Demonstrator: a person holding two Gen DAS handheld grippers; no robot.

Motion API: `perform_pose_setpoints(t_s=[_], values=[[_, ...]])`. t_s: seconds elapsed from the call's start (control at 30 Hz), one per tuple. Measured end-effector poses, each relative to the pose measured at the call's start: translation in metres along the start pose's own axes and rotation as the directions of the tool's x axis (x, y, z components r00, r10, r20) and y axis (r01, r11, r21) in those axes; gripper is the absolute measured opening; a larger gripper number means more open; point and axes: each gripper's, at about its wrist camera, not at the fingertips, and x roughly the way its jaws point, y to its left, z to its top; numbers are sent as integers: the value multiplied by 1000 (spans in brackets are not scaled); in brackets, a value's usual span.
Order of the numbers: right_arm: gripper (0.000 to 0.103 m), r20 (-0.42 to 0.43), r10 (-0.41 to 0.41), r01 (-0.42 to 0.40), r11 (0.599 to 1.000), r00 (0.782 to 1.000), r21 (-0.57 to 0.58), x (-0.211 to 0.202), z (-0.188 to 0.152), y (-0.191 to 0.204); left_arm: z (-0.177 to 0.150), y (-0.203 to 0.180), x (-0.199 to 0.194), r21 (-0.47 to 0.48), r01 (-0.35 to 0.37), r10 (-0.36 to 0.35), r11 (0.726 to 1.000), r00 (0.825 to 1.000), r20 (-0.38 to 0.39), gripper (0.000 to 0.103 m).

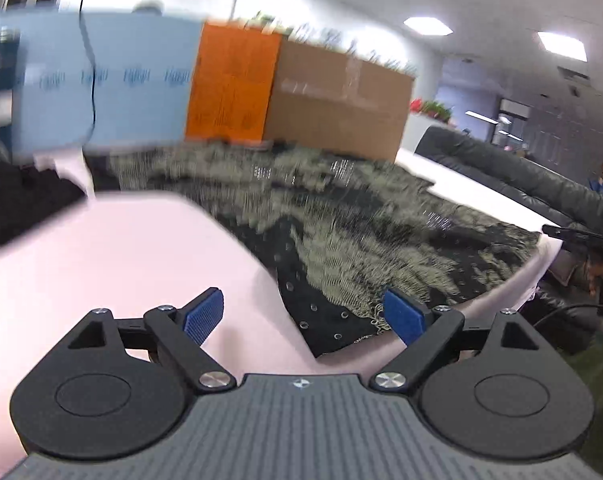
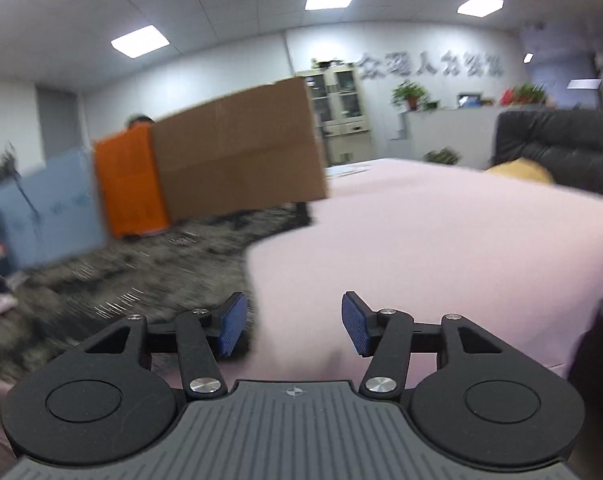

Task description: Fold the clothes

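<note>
Left hand-held gripper (image 1: 303, 318): jaws spread wide, blue pads (image 1: 203, 315) bare, nothing between them; it hangs over the near edge of the pink surface (image 1: 113, 264), with a corner of the garment just ahead of its right pad.

Right hand-held gripper (image 2: 293, 328): jaws at a middling gap, empty; bare pink surface (image 2: 441, 248) lies between and beyond the pads, garment edge just off its left pad.

Garment (image 1: 361, 220): dark patterned cloth with olive-grey print and a strip of small studs along one hem. It lies spread flat on the middle of the surface, reaching back to the cardboard box (image 1: 333, 96) at the far edge. Long axis appears to run from the near edge toward the far right corner; which end is collar or hem cannot be told.

Step in hand, as judged: between folds, both grippers free of the cloth. Next move calls for each to pinch a near corner or hem, then carry it across together
</note>
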Motion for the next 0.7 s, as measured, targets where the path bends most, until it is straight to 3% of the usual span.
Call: perform_pose_setpoints(t_s=[0.03, 0.07, 0.1, 0.13, 0.23, 0.33, 0.43, 0.5, 0.67, 0.7], values=[[64, -18, 44, -43, 999, 999, 14, 4, 2, 1, 0, -2, 5, -6, 8, -8, 1000, 1000, -2, 60], [65, -53, 65, -65, 998, 997, 3, 12, 2, 4, -1, -6, 7, 15, 14, -14, 1000, 1000, -1, 46], [65, -87, 85, -86, 996, 993, -8, 19, 3, 7, -1, -9, 7, 29, 14, -14, 999, 1000, -1, 20], [62, -118, 104, -106, 994, 988, -12, 25, 3, 9, -1, -12, 7, 39, 13, -13, 999, 1000, -1, 7], [3, -175, 165, -162, 986, 971, 30, 42, 5, 7, -1, -18, 5, 64, 11, -11, 998, 1000, 0, 2], [3, -125, 315, -289, 939, 941, 187, 38, 15, 1, 5, -18, -10, 76, -3, 1, 997, 1000, 24, 2], [3, -25, 407, -383, 877, 913, 289, 25, 27, -6, 13, -14, -33, 61, -19, 14, 998, 997, 81, 2], [3, -44, 389, -363, 889, 920, 281, 23, 27, -7, 15, -12, -43, 59, -34, 28, 998, 995, 99, 2], [6, -150, 226, -190, 957, 963, 221, 29, 7, -14, 3, -3, -42, 11, -51, 50, 999, 998, 47, 3], [6, -145, 223, -189, 958, 964, 216, 28, 3, -15, 1, 1, -38, -27, -38, 39, 999, 998, 43, 15]])
